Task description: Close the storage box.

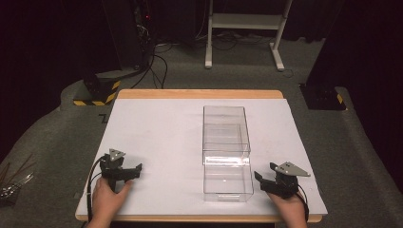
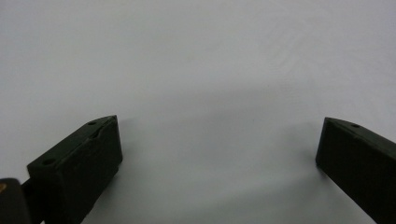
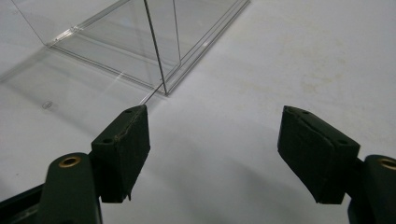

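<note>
A clear plastic box (image 1: 226, 147) lies lengthwise on the white table sheet (image 1: 157, 137), with a clear drawer part (image 1: 228, 183) drawn out toward the near edge. In the right gripper view a corner of the clear box (image 3: 140, 42) lies just beyond the jaws. My left gripper (image 1: 138, 170) rests near the front left of the table, open, with bare white sheet between its jaws (image 2: 219, 140). My right gripper (image 1: 259, 178) sits at the front right, just right of the drawer, open and empty (image 3: 212, 126).
The table's wooden edge (image 1: 199, 93) shows at the far side. Beyond it on the grey carpet stand a white frame's legs (image 1: 242, 28), black stands with yellow-black striped bases (image 1: 95, 92) and cables. Metal tools (image 1: 12, 183) lie on the floor at the left.
</note>
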